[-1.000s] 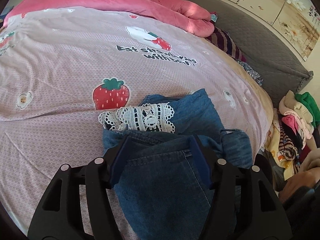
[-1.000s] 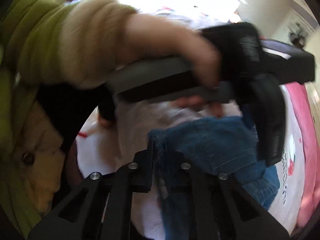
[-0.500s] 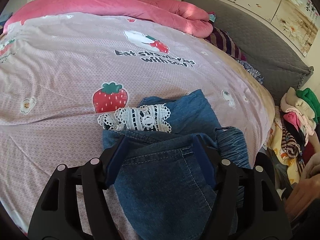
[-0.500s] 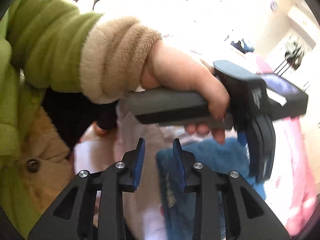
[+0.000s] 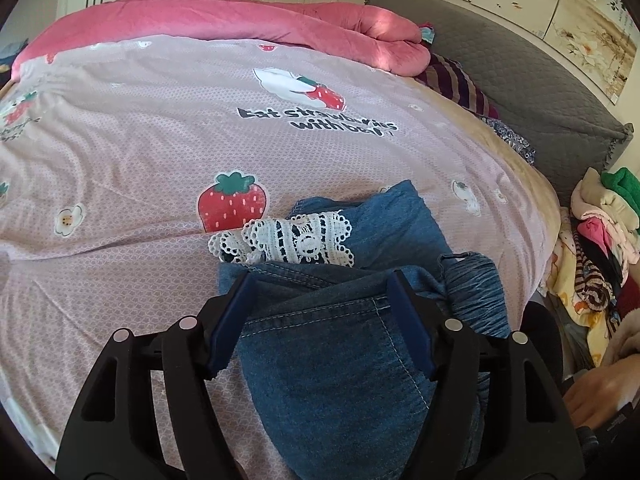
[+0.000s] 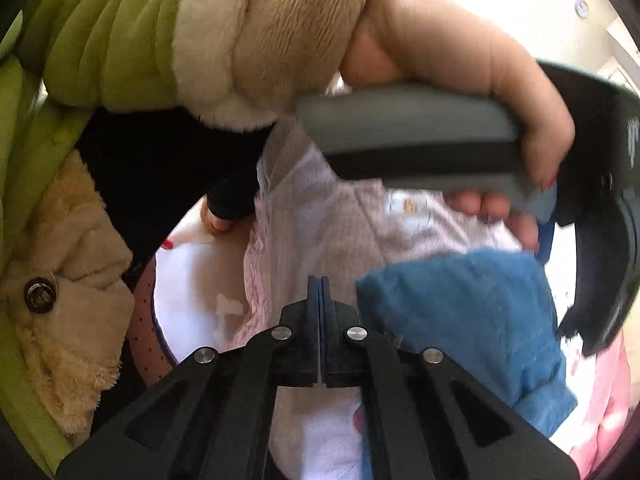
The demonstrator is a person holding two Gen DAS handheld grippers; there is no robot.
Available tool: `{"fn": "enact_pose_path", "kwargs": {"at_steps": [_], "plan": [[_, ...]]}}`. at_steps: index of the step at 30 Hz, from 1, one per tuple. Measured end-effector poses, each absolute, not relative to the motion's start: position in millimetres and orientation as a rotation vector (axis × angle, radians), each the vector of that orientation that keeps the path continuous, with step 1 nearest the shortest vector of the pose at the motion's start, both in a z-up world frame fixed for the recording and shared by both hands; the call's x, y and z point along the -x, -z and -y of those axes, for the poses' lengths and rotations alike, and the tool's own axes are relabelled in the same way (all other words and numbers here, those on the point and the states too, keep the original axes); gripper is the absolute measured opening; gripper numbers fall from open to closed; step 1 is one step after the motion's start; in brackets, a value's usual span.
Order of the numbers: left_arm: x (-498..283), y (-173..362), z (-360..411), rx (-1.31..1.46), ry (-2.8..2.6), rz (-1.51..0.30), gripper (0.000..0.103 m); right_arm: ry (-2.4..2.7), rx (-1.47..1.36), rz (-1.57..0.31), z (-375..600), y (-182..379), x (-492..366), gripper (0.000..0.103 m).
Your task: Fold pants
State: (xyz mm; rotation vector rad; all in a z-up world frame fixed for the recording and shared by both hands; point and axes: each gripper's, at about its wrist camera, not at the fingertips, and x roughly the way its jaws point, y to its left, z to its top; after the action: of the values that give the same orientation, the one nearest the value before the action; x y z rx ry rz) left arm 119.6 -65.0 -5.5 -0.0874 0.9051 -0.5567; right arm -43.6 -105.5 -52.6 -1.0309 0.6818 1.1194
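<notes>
Snapping fully together now, right gripper (image 6: 319, 292), after standing apart half a second back, nothing caught between, denim sitting just right of it. Barely budging, left gripper (image 5: 320, 320), spread wide and straddling the folded pants (image 5: 344, 360) without visibly squeezing. Lying bunched near the right edge of the strawberry bedspread (image 5: 160, 152), lace trim (image 5: 288, 240) peeking out at the far end. Probably handling floppy but fairly heavy, layers sliding easily; likely best pinching a thick stitched seam or the waistband, not the delicate lace.

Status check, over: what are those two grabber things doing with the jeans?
Left gripper open, astride jeans on bed. Right gripper shut, empty, beside denim. Nothing in the way.
</notes>
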Motion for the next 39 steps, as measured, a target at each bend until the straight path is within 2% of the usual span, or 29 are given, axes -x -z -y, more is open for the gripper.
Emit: {"fn": "enact_pose_path", "kwargs": {"at_steps": [3, 5, 7, 14, 16, 17, 19, 21, 24, 25, 28, 31, 39], "plan": [[-119, 6, 65, 0.086, 0.561, -0.900, 0.063, -1.110, 0.858, -0.665, 120, 28, 42, 0.001], [-120, 7, 65, 0.088, 0.559, -0.901, 0.064, -1.082, 0.768, -0.608, 128, 9, 39, 0.009], [-120, 8, 66, 0.089, 0.557, -0.902, 0.064, -1.039, 0.715, -0.588, 133, -1, 29, 0.027], [-120, 7, 63, 0.093, 0.553, -0.878, 0.065, -0.943, 0.686, -0.764, 135, 35, 5, 0.029], [-117, 3, 57, 0.123, 0.567, -0.859, 0.067, -0.957, 0.597, -0.763, 143, 27, 10, 0.031], [-115, -1, 51, 0.138, 0.563, -0.839, 0.071, -0.965, 0.496, -0.771, 151, 17, 9, 0.034], [-112, -7, 41, 0.144, 0.536, -0.818, 0.074, -0.941, 0.363, -0.755, 168, 1, 6, 0.056], [-109, -11, 28, 0.154, 0.492, -0.810, 0.077, -0.894, 0.237, -0.705, 191, -18, 1, 0.066], [-103, -12, 15, 0.178, 0.465, -0.828, 0.081, -0.782, 0.088, -0.668, 224, -40, -15, 0.075], [-100, -12, 12, 0.179, 0.458, -0.828, 0.083, -0.727, 0.041, -0.663, 237, -46, -23, 0.082], [-87, -7, 7, 0.183, 0.444, -0.845, 0.085, -0.579, -0.091, -0.690, 269, -45, -53, 0.092], [-77, 2, 12, 0.188, 0.457, -0.881, 0.087, -0.551, -0.194, -0.767, 287, -41, -78, 0.095], [-72, 29, 40, 0.162, 0.477, -0.968, 0.087, -0.531, -0.258, -0.873, 293, 18, -113, 0.095]]}}
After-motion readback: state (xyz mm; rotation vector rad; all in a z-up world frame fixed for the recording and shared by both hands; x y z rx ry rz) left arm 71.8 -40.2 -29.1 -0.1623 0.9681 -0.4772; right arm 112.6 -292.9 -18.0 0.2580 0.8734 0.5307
